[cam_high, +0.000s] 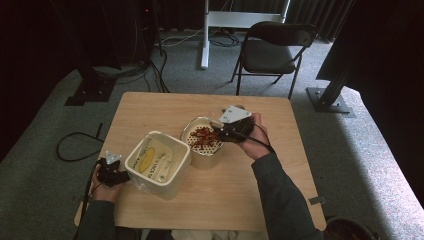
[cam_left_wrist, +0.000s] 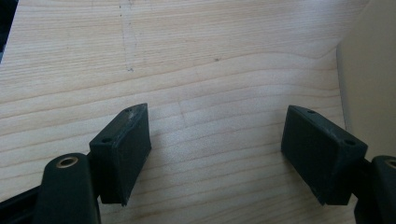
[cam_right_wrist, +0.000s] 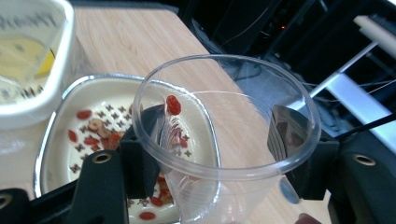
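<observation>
My right gripper (cam_high: 223, 131) is shut on a clear plastic cup (cam_right_wrist: 224, 135), tipped on its side over a cream bowl (cam_high: 202, 155) with a metal rim. Red dried berries (cam_high: 204, 137) lie scattered in the bowl (cam_right_wrist: 60, 144), and one red berry (cam_right_wrist: 173, 104) clings to the cup's inner wall. A square cream container (cam_high: 158, 162) with a yellow packet inside stands left of the bowl. My left gripper (cam_high: 120, 176) rests at the table's left edge beside that container, and in the left gripper view (cam_left_wrist: 217, 154) its jaws stand wide open over bare wood.
The wooden table (cam_high: 250, 190) has bare wood on its right and far sides. A folding chair (cam_high: 272, 50) stands on the carpet beyond the far edge. Cables (cam_high: 75, 145) lie on the floor to the left.
</observation>
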